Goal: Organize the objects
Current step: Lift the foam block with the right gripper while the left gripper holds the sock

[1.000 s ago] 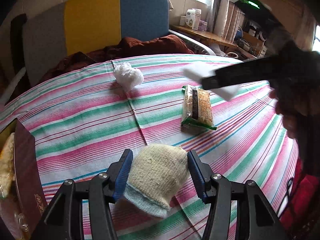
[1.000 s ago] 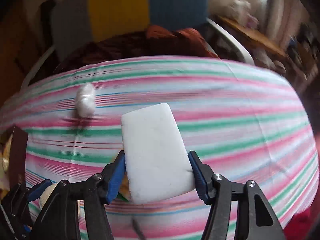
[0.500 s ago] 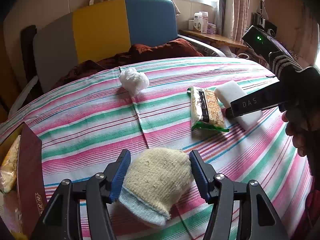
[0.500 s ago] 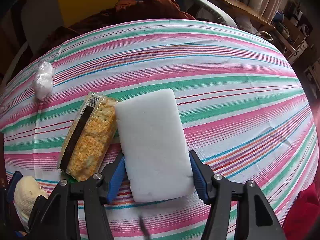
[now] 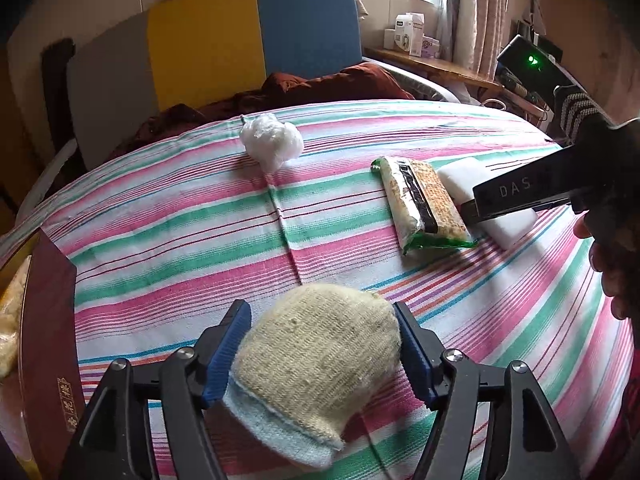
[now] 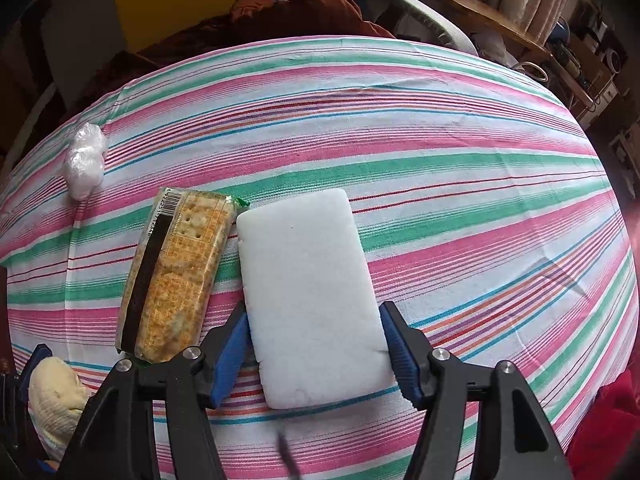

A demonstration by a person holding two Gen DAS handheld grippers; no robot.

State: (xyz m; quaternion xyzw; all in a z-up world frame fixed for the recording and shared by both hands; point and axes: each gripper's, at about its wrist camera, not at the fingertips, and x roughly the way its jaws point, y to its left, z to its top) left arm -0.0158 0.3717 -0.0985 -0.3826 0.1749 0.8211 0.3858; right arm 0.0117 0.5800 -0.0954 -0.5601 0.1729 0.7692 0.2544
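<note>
The left tool (image 5: 320, 344) grips a sock (image 5: 316, 364) above the bed (image 5: 180, 220). The right tool (image 6: 314, 344) straddles a sponge (image 6: 308, 292) lying on the bed beside the crackers (image 6: 176, 272); whether it grips, I cannot tell.

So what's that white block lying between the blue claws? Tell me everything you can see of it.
The white block is a flat rectangular slab with rounded corners, matte and slightly dented, like foam or sponge. It lies flat on the striped cloth, its long side running away from the camera, close beside the cracker packet. The right gripper flanks its near end, with a slight gap at one pad.
</note>
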